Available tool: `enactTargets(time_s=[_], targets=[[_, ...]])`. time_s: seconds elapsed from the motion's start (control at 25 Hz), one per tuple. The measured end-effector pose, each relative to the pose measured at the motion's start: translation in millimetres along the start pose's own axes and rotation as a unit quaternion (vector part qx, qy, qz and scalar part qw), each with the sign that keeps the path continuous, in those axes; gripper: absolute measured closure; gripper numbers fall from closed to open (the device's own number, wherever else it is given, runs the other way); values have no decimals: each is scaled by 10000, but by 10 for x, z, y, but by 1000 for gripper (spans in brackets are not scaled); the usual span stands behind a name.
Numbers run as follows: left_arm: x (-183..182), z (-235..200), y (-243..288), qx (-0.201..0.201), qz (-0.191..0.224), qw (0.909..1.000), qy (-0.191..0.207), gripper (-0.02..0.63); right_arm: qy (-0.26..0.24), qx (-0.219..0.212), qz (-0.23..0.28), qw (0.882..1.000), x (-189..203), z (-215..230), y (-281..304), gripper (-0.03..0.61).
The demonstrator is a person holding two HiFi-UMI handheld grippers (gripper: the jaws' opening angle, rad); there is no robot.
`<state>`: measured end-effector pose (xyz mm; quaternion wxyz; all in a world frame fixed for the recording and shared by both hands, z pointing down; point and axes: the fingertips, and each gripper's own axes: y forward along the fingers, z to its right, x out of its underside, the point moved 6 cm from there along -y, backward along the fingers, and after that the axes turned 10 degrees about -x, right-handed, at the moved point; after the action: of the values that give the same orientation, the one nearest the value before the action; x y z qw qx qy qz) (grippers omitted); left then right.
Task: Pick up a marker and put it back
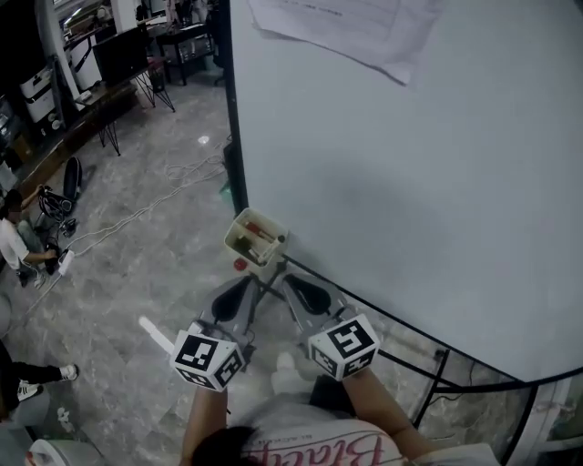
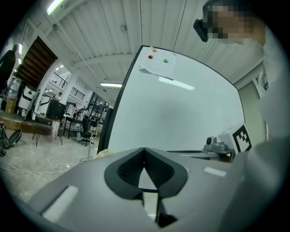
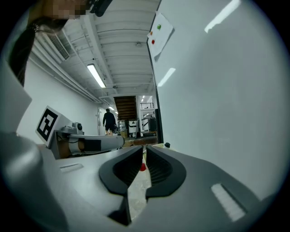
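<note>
Holding both grippers low and side by side in front of you, you've got them aimed at the little cream tray (image 1: 239, 226) fixed at the bottom corner of the whiteboard (image 1: 410, 182).

Your left gripper (image 1: 248, 284) is pinched closed. In the left gripper view the tips meet and nothing sits between the pads. Your right gripper (image 1: 290, 278) is the same deal: jaws together at the tips and empty. In the right gripper view only a thin sliver is left lower down between the pads.

The marker (image 1: 259, 231), a red one as far as I can tell, lies inside the tray. That's just past the left gripper's tip and a bit ahead and to the left of the right gripper's tip. Neither gripper touches the marker or the tray. There may be more pens in there, but it's too small to count.

A small red blob (image 1: 240, 265) sits just under the tray, near the left gripper's tip. Something red also peeks through that sliver in the right gripper view, and I can't say if it's the same thing.

The whiteboard runs along the right side of your right gripper, with a sheet of paper (image 1: 355, 27) high above both grippers. Below them is bare floor (image 1: 155, 273), with cables (image 1: 137, 214) lying off to the left of the left gripper.
</note>
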<state>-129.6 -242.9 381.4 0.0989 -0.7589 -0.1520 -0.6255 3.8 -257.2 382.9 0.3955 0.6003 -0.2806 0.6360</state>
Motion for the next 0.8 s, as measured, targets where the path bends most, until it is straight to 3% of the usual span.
enactTargets(time_s=[0.36,0.6,0.8], targets=[[68,-172,469,-164,-32,9999,-41,614,539,-58,-534,9971,289,497,381,440],[29,-354,528,-201,-97,9997,-77,614,998,-148,-330,9944,308,544,558,493],[-69,-462,552,-86,-123,9998,-122,614,740,-243,-148,9969,95,449,616,505]])
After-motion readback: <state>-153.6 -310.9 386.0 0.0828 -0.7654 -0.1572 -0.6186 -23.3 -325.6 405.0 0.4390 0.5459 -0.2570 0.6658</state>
